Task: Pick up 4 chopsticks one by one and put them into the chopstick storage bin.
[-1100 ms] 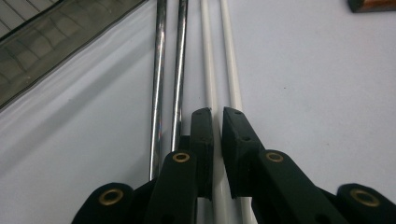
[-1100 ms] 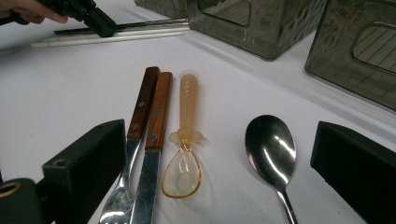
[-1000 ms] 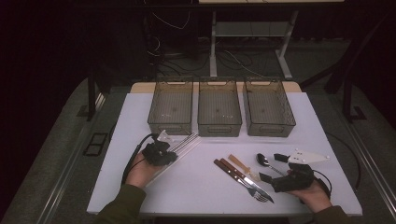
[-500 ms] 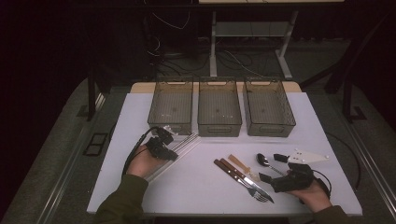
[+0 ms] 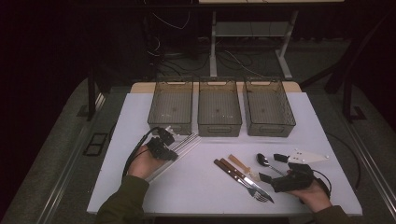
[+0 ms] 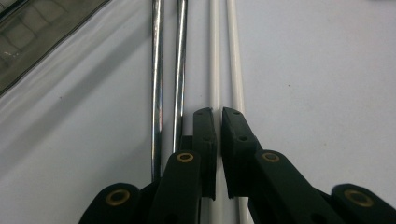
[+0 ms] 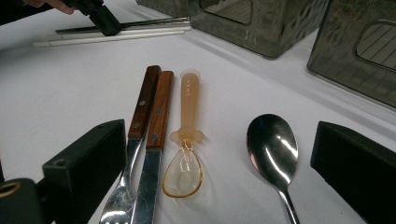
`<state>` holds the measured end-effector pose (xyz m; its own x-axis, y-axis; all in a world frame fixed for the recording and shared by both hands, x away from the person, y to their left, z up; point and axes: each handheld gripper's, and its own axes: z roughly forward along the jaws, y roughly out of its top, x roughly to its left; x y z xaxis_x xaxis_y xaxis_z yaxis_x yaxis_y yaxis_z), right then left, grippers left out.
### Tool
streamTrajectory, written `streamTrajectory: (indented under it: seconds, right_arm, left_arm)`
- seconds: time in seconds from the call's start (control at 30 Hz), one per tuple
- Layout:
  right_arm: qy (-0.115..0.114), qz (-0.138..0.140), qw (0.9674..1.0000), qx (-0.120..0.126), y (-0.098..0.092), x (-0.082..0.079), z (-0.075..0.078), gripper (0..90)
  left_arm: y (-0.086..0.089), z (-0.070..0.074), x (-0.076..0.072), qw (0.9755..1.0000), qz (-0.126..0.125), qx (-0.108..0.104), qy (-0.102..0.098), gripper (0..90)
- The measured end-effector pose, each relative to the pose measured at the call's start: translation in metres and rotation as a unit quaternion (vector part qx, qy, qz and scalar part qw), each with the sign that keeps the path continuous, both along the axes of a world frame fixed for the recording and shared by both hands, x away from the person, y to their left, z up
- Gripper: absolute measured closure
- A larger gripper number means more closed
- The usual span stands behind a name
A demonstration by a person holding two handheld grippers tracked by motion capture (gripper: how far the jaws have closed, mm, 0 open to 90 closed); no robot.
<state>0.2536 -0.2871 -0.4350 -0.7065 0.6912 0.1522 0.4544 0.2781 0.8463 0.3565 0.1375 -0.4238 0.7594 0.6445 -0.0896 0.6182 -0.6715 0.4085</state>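
Left gripper (image 6: 217, 116): pressed nearly together down on the surface, its jaws pinching one of the two white chopsticks (image 6: 214, 56); the other white stick runs just outside the right jaw.
Why that hold: low and in line with the stick, I'd say, so the thin rod comes up level rather than rolling off.
Where the sticks lie: white pair and metal chopsticks (image 6: 157, 70) side by side, parallel, close in front of the left bin (image 5: 171, 105), tips angled toward it.
Right gripper (image 7: 219, 154): spread wide, holding nothing, parked low on the surface facing the cutlery.
Why it waits there: looks ready for its own pick, with the metal spoon (image 7: 273, 147) and the amber plastic spoon (image 7: 184, 163) lying between its jaws' line.
Cutlery row: wooden-handled fork (image 7: 137, 121) and knife (image 7: 156, 126) touching along their handles; the plastic spoon is just beside them, the metal spoon a little apart.
Bins: left, middle bin (image 5: 219, 108) and right bin (image 5: 268, 107) in a row at the far side, all looking empty.
Room to move: open white surface (image 5: 196, 182) between the two hands; clear lift path up and over the left bin's near wall.
Edges to mind: the metal sticks hug the held one, so a sideways drag could scatter them; both hands work near the front edge.
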Motion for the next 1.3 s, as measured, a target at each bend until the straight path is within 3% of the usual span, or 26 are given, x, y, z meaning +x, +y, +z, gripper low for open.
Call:
streamTrajectory:
  seconds: [0.27, 0.43, 0.53, 0.63, 0.87, 0.97, 1.1, 1.23, 1.3]
  right_arm:
    - [0.000, -0.001, 1.0000, 0.000, 0.000, 0.000, 0.000, 3.9]
    - [0.000, -0.001, 1.0000, 0.001, -0.001, 0.000, 0.001, 3.9]
    - [0.000, -0.001, 1.0000, 0.001, -0.001, 0.000, 0.001, 3.9]
    - [0.000, 0.000, 1.0000, 0.001, 0.000, 0.000, 0.001, 3.9]
    - [0.000, -0.001, 1.0000, 0.000, 0.000, 0.000, 0.000, 3.9]
    - [0.000, 0.000, 1.0000, 0.000, 0.000, 0.000, 0.000, 3.9]
    - [0.000, 0.000, 1.0000, 0.000, 0.000, 0.000, 0.000, 3.9]
    - [0.000, -0.001, 1.0000, 0.000, -0.001, 0.000, 0.000, 3.9]
    - [0.000, -0.001, 1.0000, 0.000, 0.000, 0.000, 0.000, 3.9]
  left_arm:
    - [0.007, 0.000, -0.003, 0.9998, -0.002, -0.015, -0.015, 84.9]
    - [0.014, 0.004, -0.007, 0.9990, 0.003, -0.040, -0.019, 84.9]
    - [0.018, 0.009, -0.009, 0.9978, -0.008, -0.057, -0.033, 84.8]
    - [0.020, 0.014, -0.013, 0.9962, 0.002, -0.076, -0.041, 84.8]
    - [0.024, 0.029, -0.019, 0.9898, -0.009, -0.117, -0.080, 84.8]
    - [0.026, 0.035, -0.023, 0.9849, -0.007, -0.143, -0.097, 84.8]
    - [0.029, 0.041, -0.025, 0.9808, -0.009, -0.160, -0.111, 84.8]
    - [0.032, 0.049, -0.028, 0.9742, -0.003, -0.184, -0.131, 84.9]
    - [0.033, 0.052, -0.029, 0.9696, 0.001, -0.199, -0.143, 85.0]
